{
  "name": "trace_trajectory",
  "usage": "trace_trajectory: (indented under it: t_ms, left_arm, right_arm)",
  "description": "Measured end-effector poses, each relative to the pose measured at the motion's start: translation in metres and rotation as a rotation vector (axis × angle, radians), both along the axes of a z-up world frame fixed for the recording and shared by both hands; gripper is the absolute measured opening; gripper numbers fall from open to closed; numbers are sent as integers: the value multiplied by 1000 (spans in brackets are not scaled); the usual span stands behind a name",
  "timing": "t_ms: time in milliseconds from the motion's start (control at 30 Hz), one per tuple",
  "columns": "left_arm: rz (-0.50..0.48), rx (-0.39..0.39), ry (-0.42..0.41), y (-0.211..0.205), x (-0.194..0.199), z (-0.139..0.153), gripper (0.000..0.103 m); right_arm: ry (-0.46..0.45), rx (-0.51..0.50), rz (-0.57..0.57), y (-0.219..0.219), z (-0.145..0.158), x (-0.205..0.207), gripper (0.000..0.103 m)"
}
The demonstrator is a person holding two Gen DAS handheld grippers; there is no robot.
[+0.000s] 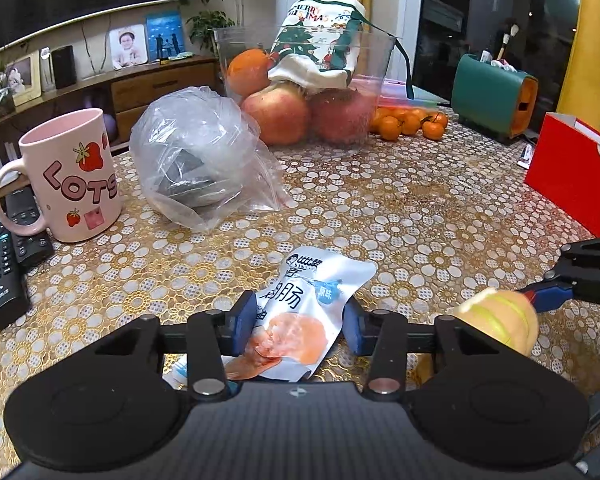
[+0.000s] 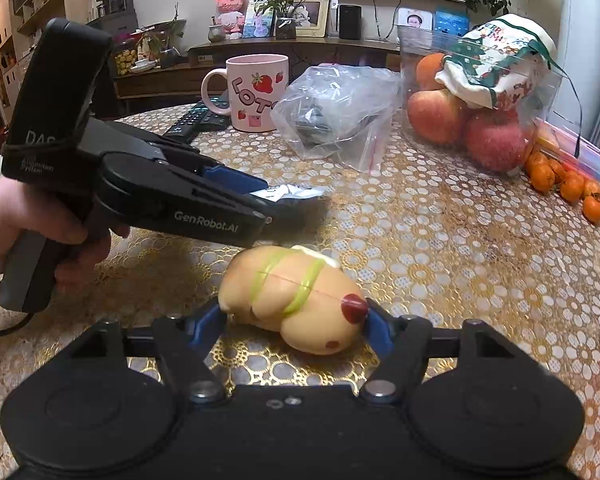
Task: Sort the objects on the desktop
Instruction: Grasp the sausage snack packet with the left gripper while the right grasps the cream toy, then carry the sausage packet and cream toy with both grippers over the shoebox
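**Two grips, both easy to lose**

Our left claw point(image 1: 298, 328) clamps the slick snack pouch point(image 1: 300, 312), its long axis running straight ahead between the pads; it could slide out. Our right claw point(image 2: 296, 328) seems clamped on the rounded toy point(image 2: 294, 300), lying crosswise, red nose rightward; it may roll across the worktop point(image 2: 440, 240).

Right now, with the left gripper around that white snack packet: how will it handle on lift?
Likely floppy: the snack packet is a thin crinkled pouch, and its top corner extends unsupported past the left gripper pads. Probably light, as it looks nearly flat. Its glossy film may slip, so a grip on the fuller orange-printed part seems safer.
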State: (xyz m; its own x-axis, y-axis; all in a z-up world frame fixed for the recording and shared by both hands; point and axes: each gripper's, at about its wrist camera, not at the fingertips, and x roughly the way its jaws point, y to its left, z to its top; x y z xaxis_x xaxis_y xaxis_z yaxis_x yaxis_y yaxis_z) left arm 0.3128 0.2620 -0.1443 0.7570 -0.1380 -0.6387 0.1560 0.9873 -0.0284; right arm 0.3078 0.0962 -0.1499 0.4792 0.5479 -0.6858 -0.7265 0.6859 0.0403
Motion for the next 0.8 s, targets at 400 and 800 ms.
trace_trajectory:
  t_ms: [400, 800]
  left_arm:
    - [59, -37, 13, -33, -21, 13, 38]
    - [110, -95, 39, -74, -51, 23, 36]
  right_arm:
    - [16, 34, -86, -47, 13, 0, 68]
    - [8, 53, -145, -106, 31, -13, 68]
